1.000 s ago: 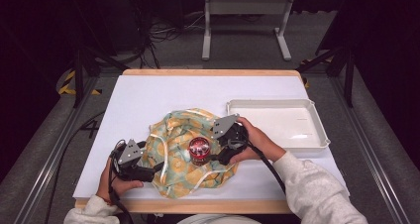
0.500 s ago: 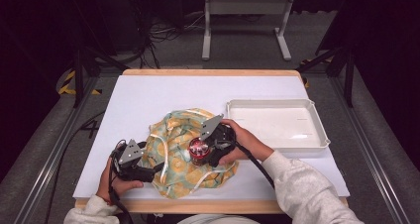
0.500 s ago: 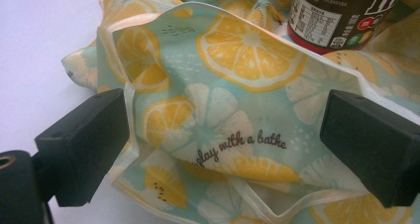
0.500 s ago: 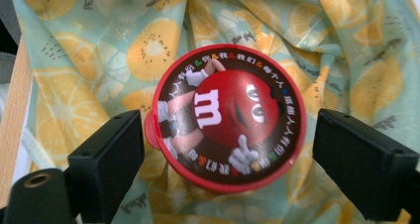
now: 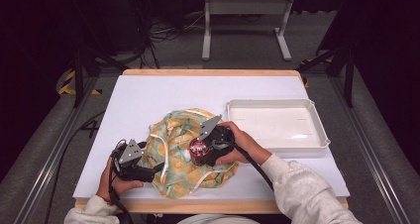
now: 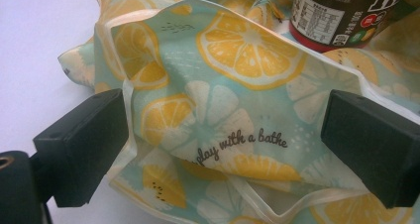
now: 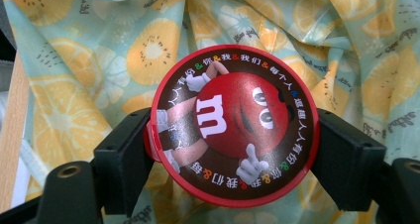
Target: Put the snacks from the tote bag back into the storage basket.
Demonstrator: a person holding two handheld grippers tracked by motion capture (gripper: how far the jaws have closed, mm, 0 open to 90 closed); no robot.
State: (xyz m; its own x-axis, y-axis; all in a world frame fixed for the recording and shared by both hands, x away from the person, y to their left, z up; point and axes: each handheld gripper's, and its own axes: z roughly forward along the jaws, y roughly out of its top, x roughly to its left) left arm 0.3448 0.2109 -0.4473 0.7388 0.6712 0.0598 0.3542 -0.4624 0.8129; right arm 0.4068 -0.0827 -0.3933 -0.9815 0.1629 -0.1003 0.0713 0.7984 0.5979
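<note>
1. The right gripper (image 5: 200, 147) pinches a round dark-brown candy tub with a red lid (image 7: 233, 122); in the right gripper view both black jaws press against the lid's rim, at 9 and 3 o'clock.
2. The tub sits over the crumpled pale-green cloth bag printed with yellow lemon slices (image 5: 173, 144), near the table's centre at the front half.
3. The left gripper (image 5: 148, 167) lies at the bag's 8 o'clock edge. In the left gripper view its jaws stand spread wide, a fold of the bag with a cream trim between them, touching neither pad clearly.
4. A shallow white rectangular plastic tray (image 5: 317, 135) rests at 3 o'clock of the bag, just beside it on the white tabletop (image 5: 148, 95).
</note>
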